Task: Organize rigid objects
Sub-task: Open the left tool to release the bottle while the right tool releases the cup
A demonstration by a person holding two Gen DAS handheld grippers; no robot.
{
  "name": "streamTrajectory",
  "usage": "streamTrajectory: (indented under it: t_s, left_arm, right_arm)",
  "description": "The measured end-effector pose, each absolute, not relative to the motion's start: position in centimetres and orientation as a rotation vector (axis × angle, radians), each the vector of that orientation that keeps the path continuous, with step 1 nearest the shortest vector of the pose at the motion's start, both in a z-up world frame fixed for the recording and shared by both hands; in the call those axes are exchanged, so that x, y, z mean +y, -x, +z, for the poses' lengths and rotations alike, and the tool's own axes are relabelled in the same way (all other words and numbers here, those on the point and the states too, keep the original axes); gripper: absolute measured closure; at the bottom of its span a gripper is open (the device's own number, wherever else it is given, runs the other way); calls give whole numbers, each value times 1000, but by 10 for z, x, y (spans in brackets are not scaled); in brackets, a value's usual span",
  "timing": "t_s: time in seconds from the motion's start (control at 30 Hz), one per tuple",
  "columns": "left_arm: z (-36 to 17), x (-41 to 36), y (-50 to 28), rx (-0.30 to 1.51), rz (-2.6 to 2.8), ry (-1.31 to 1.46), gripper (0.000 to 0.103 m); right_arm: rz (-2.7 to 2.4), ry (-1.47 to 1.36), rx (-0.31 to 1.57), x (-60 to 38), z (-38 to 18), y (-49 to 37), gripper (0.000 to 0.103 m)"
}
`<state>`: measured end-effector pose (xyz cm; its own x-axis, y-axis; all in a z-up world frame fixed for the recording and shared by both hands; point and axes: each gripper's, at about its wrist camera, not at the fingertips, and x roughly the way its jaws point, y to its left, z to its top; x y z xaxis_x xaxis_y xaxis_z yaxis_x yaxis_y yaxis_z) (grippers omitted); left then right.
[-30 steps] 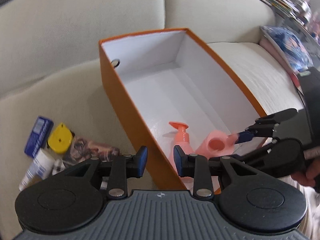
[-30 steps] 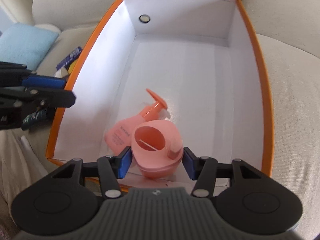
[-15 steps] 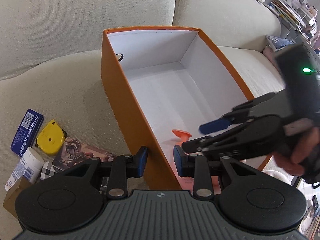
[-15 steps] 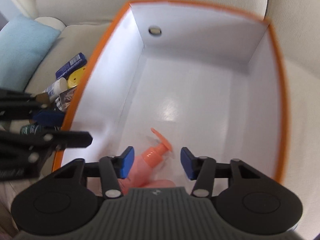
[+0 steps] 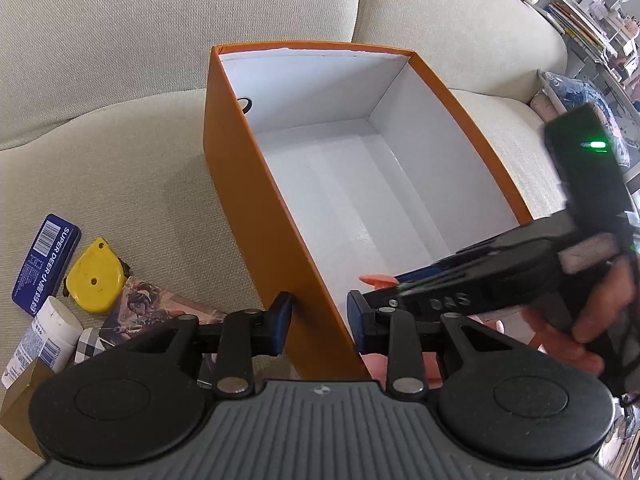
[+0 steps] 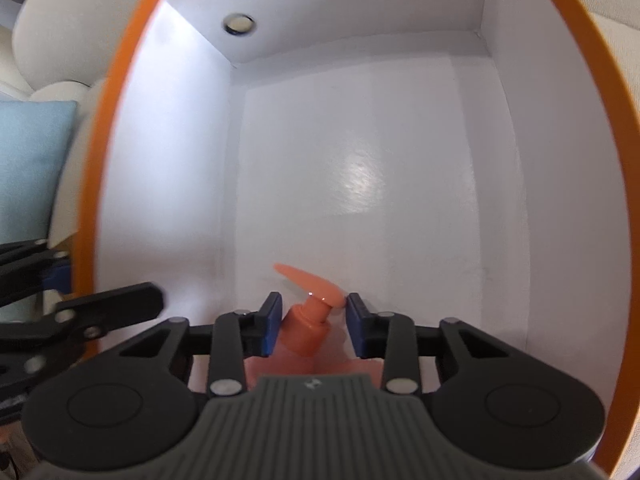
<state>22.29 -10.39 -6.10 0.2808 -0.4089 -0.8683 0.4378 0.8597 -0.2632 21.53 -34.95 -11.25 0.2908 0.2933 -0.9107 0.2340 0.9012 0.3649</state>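
Right tongs (image 6: 313, 326): released, fingers either side of the pink pump bottle (image 6: 308, 330), which lies on the floor of the orange box (image 6: 560, 20) at its near end; contact not discernible. Left tongs (image 5: 319, 324): released, straddling the box's near left wall. On the sofa (image 5: 120, 152) at 9 o'clock of the left tongs: yellow tape measure (image 5: 95, 278), blue tin (image 5: 46, 266), white bottle (image 5: 50, 332).

Both grippers gape empty: the left gripper (image 5: 319, 322) straddles the orange box (image 5: 256, 200) near wall, the right gripper (image 6: 313, 326) reaches down inside it
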Motion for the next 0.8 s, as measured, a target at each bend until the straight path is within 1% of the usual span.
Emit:
streamTrajectory:
  t_s: [0.07,0.13,0.27,0.47,0.5,0.53,0.73,0.77,0.8]
  left_arm:
    - [-61,-105,-222,1153,-564,-29,68]
    - [-58,-106,-221,1146,-560,-31,68]
    - [-48,-103,-215,1120,-543,-31,68]
    - [-39,-103,-204,1106,-539,-27,68]
    - [-38,-104,-202,1106,-539,-27,68]
    - [-37,-105,-200,1106,-538,-28,68]
    - [-37,-101,-191,1123,-521,-26,68]
    - [-39,-101,-190,1130,-520,-20,68]
    - [-40,-101,-189,1138,-520,-13,68]
  right_arm:
    - [60,-473,1259,-345,-100,-209,73]
    - [86,-451,1224,-337,-86,-199,73]
    - [113,-285,1159,-313,-61,-175,73]
    - [162,10,1055,-268,-37,-144,82]
    - [175,40,1054,-262,-37,-140,87]
    - [201,44,1059,-257,-41,-141,103]
    - [240,66,1087,-255,-37,-122,102]
    - [231,50,1085,-258,-35,-120,101]
    - [216,33,1080,-263,-31,-118,96]
